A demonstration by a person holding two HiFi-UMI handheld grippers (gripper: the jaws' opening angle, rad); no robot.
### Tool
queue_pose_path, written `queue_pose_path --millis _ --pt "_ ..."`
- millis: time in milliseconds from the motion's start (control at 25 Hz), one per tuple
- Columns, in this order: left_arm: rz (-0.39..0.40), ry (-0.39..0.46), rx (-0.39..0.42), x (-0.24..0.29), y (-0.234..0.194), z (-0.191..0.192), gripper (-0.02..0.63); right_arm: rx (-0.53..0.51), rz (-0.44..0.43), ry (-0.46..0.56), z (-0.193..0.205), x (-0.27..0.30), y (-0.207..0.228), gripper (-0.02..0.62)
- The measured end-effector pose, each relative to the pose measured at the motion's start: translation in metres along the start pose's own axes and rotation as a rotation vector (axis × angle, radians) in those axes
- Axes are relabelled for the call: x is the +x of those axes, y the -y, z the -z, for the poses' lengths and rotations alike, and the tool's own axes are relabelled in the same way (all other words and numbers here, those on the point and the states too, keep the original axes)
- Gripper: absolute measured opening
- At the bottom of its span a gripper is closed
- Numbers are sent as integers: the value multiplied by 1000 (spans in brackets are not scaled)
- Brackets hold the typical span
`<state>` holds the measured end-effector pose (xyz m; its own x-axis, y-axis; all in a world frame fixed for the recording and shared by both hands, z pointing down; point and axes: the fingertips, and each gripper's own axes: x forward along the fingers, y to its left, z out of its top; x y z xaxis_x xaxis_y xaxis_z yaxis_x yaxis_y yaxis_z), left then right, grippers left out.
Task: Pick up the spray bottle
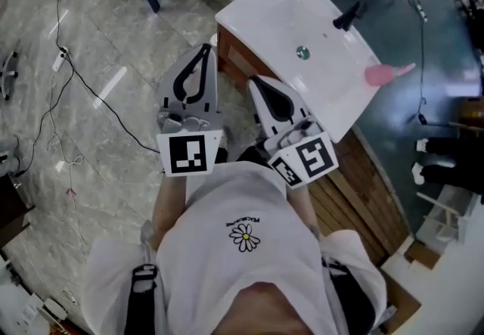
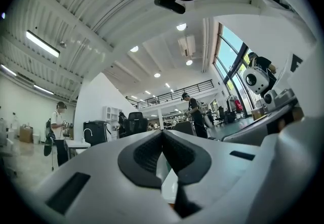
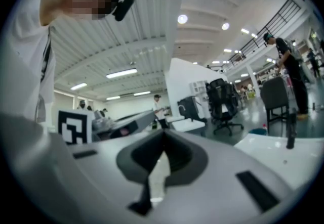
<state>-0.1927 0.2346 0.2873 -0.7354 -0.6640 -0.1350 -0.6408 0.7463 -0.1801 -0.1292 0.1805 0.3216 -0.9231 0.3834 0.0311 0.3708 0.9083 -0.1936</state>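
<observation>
Well ahead of both jaws, the pink spray bottle (image 1: 387,73) sits untouched on the sink (image 1: 276,8); left gripper (image 1: 204,50) and right gripper (image 1: 257,84) are pressed together, empty, so the pickup is not started.

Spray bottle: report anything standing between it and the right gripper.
Nothing visible blocks it. Only open white sink basin lies between the right gripper and the pink spray bottle at the basin's far rim; the black faucet stands aside.
</observation>
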Motion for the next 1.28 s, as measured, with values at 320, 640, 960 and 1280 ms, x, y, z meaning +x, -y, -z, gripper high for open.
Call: queue_pose_path --millis 320,640,960,1280 --pt "-10 -27 -36 19 -14 18 20 49 39 -37 9 16 26 29" --pt "-40 -45 -51 30 -25 18 20 64 14 -17 2 32 43 29" --pt "29 17 -96 74 11 -3 20 47 127 53 -21 1 96 29" --pt "250 58 -92 129 112 -20 20 41 351 120 -35 -69 169 29"
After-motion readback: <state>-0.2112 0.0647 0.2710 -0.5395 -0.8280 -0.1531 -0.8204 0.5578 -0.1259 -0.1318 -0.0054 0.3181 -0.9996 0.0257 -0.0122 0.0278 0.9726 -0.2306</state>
